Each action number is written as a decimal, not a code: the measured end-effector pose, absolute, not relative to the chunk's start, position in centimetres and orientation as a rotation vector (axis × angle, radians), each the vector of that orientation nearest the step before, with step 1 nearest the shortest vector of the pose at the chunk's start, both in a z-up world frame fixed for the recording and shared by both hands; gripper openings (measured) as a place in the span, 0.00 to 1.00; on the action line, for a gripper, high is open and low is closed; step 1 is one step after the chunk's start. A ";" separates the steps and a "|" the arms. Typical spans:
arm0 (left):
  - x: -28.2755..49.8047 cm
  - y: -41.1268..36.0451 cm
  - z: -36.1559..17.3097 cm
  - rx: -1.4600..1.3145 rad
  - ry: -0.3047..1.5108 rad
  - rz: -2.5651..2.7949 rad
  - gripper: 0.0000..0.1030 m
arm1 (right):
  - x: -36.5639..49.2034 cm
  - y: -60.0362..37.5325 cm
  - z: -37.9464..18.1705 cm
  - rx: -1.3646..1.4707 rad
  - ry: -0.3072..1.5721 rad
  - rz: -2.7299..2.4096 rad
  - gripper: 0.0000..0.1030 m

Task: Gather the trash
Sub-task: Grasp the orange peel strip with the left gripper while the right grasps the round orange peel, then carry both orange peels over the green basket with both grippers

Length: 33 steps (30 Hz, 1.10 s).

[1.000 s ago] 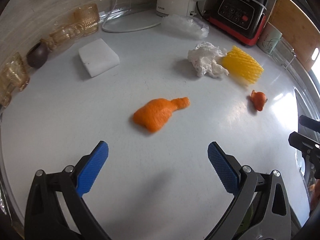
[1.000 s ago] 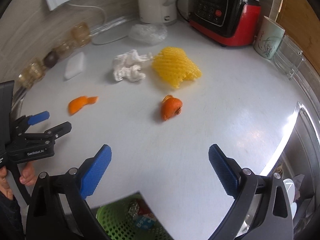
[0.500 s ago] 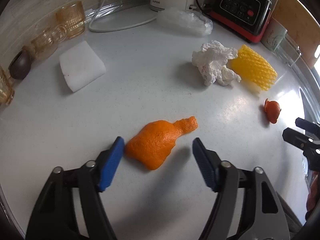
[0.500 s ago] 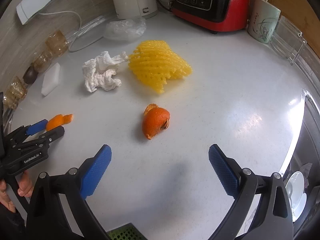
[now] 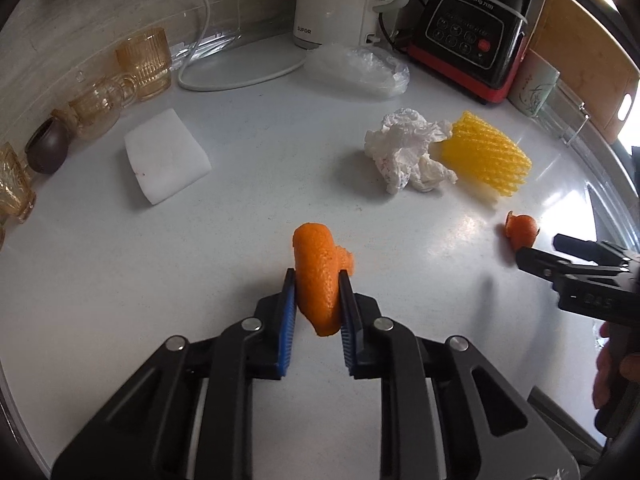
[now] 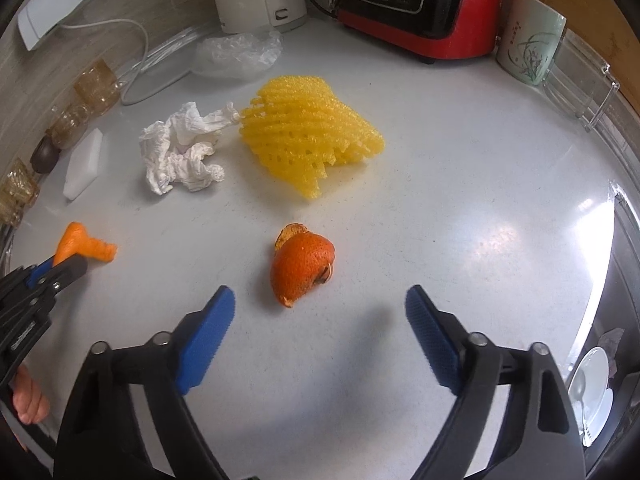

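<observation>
The left tool [image 5: 318,300] has just closed on the larger orange peel [image 5: 318,276], pinching it between its blue pads just above the white table [image 5: 120,280]. The right tool [image 6: 320,334], jaws narrowing but with nothing between them, hovers near the smaller peel [image 6: 300,270]. Beyond lie the crumpled tissue [image 6: 178,156], yellow foam net [image 6: 312,128] and clear plastic bag [image 6: 240,54], all uncollected; the task looks barely begun.
</observation>
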<state>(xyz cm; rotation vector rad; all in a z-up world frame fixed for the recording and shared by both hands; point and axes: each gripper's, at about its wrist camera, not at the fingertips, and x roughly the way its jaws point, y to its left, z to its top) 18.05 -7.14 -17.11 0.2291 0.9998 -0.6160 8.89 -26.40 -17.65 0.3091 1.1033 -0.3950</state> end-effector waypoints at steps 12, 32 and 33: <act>17.4 -5.1 -15.8 0.149 0.993 -0.630 0.19 | 10.4 -25.7 -17.2 0.256 1.106 -0.376 0.27; 6.8 -2.0 -13.2 0.078 1.054 -0.538 0.19 | 0.1 -17.7 -11.8 0.143 1.113 -0.105 0.27; 5.8 -1.9 -13.1 0.077 1.056 -0.528 0.19 | -0.4 -17.4 -11.7 0.140 1.116 -0.091 0.27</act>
